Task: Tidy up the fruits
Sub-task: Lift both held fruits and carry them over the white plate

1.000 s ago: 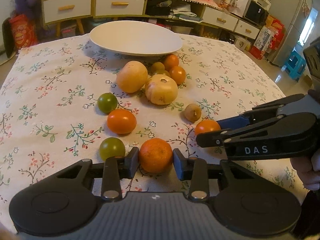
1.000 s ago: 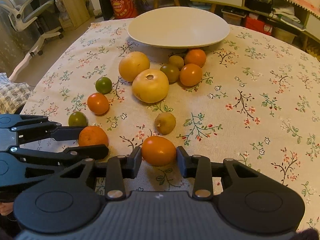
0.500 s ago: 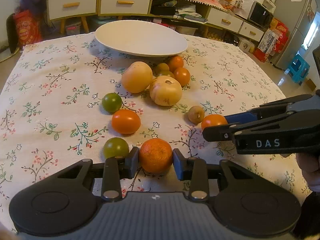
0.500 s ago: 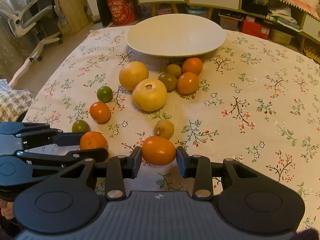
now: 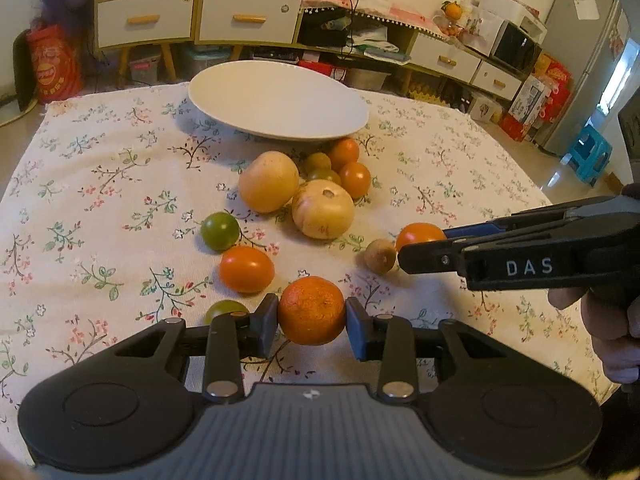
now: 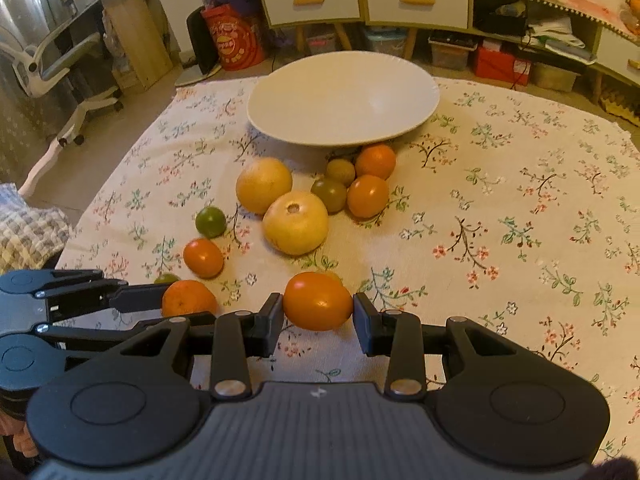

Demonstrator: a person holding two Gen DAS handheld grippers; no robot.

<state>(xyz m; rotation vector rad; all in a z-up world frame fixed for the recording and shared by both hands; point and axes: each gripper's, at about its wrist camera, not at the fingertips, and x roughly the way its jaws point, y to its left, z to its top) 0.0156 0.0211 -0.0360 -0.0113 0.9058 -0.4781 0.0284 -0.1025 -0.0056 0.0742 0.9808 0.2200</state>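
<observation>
A rough-skinned orange [image 5: 312, 310] is pinched between the pads of the left gripper [image 5: 312, 326], while a smooth orange tomato [image 6: 318, 301] is clamped by the right gripper [image 6: 318, 318], both just above the floral tablecloth [image 5: 100, 184]. Beyond them, two large yellow fruits [image 5: 322, 209], green and orange tomatoes and a small brown fruit [image 5: 379, 255] are scattered before an empty white bowl [image 5: 280, 104].

Drawer cabinets [image 5: 192, 20] behind — fridge [image 5: 580, 60] right.

Woven tablecloth [image 5: 120, 184] (matt); glossy plate [image 5: 276, 100].
</observation>
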